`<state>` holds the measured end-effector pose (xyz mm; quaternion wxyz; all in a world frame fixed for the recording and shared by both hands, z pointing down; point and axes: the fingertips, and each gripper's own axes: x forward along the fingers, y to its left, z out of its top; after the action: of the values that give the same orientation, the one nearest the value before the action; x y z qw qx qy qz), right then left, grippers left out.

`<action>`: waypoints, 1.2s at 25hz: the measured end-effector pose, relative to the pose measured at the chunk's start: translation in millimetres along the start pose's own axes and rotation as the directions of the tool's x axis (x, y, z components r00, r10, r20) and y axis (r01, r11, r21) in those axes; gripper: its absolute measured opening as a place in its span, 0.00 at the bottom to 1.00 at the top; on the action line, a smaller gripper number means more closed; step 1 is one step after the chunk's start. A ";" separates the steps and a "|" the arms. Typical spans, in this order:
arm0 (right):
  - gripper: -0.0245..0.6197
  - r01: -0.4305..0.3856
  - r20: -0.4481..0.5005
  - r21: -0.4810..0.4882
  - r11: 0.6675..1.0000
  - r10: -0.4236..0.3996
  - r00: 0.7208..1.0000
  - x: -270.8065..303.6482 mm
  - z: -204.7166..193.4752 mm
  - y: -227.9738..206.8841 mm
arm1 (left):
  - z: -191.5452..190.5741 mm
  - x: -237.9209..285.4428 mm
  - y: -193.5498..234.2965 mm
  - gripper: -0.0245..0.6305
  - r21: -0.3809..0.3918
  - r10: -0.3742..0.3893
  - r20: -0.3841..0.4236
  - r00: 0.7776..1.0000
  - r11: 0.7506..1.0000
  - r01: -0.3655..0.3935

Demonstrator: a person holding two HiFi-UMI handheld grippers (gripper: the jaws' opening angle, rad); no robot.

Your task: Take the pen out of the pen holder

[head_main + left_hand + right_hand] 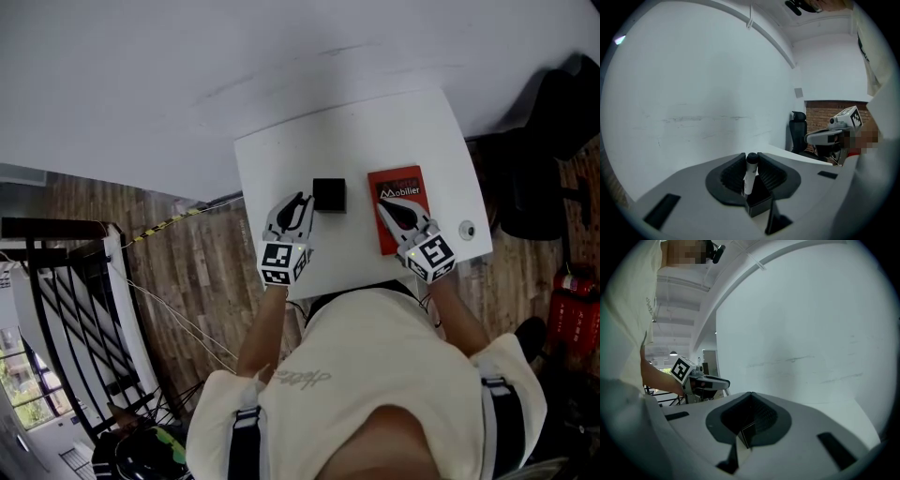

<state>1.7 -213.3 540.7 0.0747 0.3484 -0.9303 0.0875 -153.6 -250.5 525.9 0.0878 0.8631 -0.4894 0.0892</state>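
A slim white pen with a black cap (pixel 749 177) is being gripped upright by the left gripper (pixel 751 156). Its ribbed dark jaws are being kept closed on the upper barrel, just below the cap. Directly beneath those jaws a small square black plastic pen holder (pixel 759 205) is standing on the white tabletop (pixel 281 159). The pen's lower end is appearing to sit at or just inside the holder's mouth, though the wide-angle view is not allowing it to be settled whether the tip is clear of the rim. The withdrawal is therefore being judged as under way but not finished.

The right gripper (pixel 750 394) is being held off to the left gripper's right, above a red paperback book (pixel 401 192). Its jaws are being kept together and nothing is being seen clamped between them. A dark-edged corner below them is probably that book.

Several risks are being posed from here. The holder looks light and is not being steadied by the right gripper. If the pen is drawn out at a tilt, its tip could catch the rim, and the holder could be dragged or tipped over. The pen is also being held high on a round, smooth barrel. It could swing or slide down between the jaws, above all if it is snagged below.
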 end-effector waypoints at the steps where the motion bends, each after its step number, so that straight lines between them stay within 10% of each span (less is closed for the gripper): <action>1: 0.05 -0.003 0.001 -0.004 1.000 0.003 1.000 1.2 1.4 0.4 | 1.6 -2.4 1.2 0.17 -0.001 0.004 0.004 1.000 1.000 -0.004; 30: 0.05 -0.056 0.024 -0.083 0.995 0.058 0.998 19.4 37.4 20.2 | 4.4 -58.1 37.8 0.17 -0.020 0.108 0.029 0.994 0.994 -0.108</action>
<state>-29.1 -218.7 506.0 0.0743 0.3194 -0.9436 0.0468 -215.2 -222.5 510.1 0.0833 0.8357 -0.5374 0.0764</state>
